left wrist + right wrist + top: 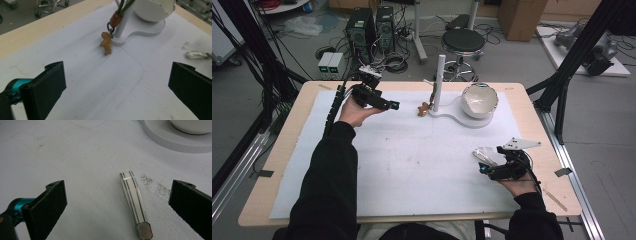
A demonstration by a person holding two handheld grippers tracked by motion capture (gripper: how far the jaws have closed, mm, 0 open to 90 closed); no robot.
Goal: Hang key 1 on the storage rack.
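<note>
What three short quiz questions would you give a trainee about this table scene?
1. True or false: the striped strap lies untouched on the white mat, ahead of the right gripper's open fingers.
2. Where is the gingerbread charm? A: at the foot of the white stand's post. B: between the right gripper's fingers. C: at the mat's near edge.
3. How do the left gripper's fingers stand, and what is between them?

Key: 1 true. 2 A. 3 open, with nothing between them.
</note>
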